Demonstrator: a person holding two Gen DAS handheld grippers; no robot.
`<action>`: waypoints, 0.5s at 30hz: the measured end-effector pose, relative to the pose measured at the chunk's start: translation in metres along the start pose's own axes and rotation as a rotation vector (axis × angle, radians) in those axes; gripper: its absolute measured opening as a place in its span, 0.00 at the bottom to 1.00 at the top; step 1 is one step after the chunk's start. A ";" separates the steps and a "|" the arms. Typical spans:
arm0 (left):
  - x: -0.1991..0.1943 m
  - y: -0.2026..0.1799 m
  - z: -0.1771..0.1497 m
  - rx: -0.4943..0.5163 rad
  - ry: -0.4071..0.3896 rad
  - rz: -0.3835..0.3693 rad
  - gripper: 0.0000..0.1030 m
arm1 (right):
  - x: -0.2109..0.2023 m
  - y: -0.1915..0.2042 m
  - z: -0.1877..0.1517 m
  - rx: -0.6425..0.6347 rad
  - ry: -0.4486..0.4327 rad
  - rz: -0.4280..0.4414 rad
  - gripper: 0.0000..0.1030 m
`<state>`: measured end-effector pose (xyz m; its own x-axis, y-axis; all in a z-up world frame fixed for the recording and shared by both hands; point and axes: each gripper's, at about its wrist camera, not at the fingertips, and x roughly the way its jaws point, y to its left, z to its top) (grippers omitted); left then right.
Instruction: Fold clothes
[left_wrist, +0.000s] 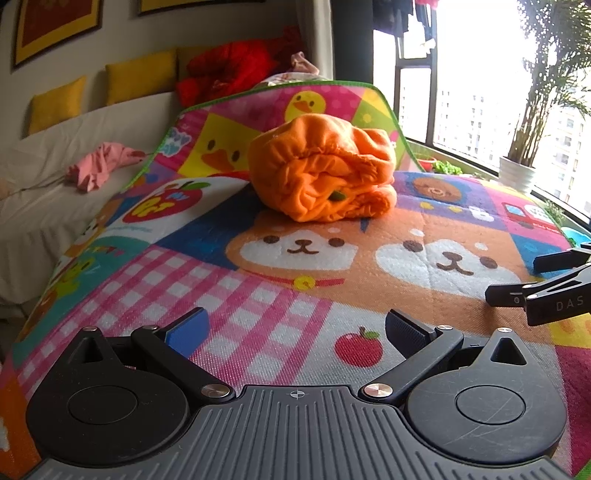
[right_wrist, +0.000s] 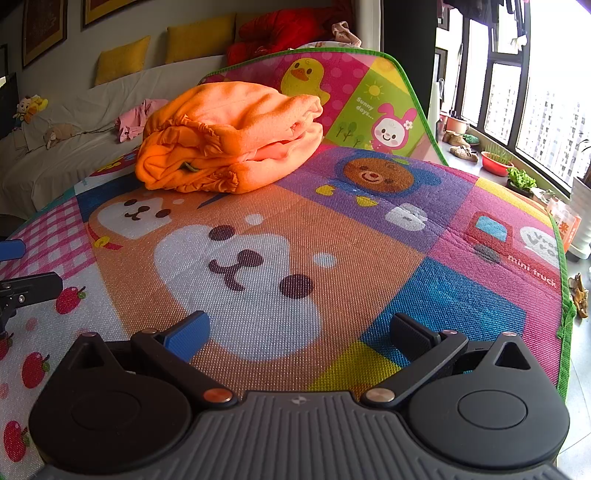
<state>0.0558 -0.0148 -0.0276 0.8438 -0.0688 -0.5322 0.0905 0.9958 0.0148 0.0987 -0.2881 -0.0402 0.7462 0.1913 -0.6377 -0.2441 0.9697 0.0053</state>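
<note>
Orange garment (left_wrist: 320, 168) bundled, folded on mat (left_wrist: 258, 295).

Left hand-held gripper (left_wrist: 295, 328) and right hand-held gripper (right_wrist: 299, 332) both gape, empty.

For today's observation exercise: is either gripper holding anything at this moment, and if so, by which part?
Nothing is held. The left gripper and right gripper are both open over the play mat, apart from the folded orange garment.

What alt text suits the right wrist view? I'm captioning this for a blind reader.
A folded orange garment sits on a colourful cartoon play mat, beyond the open, empty right gripper. A sofa with yellow cushions stands behind, windows to the right.
</note>
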 end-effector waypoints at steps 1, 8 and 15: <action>-0.001 0.001 0.000 -0.002 -0.003 -0.004 1.00 | 0.000 0.000 0.000 0.000 0.000 0.000 1.00; -0.003 -0.001 -0.001 0.004 -0.016 0.003 1.00 | 0.000 0.000 0.000 0.000 0.000 0.000 1.00; -0.004 -0.004 -0.001 0.030 -0.015 0.024 1.00 | 0.000 0.000 0.000 0.000 0.000 0.000 1.00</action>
<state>0.0518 -0.0184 -0.0267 0.8539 -0.0465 -0.5184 0.0862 0.9949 0.0527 0.0987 -0.2882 -0.0405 0.7464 0.1911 -0.6375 -0.2438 0.9698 0.0054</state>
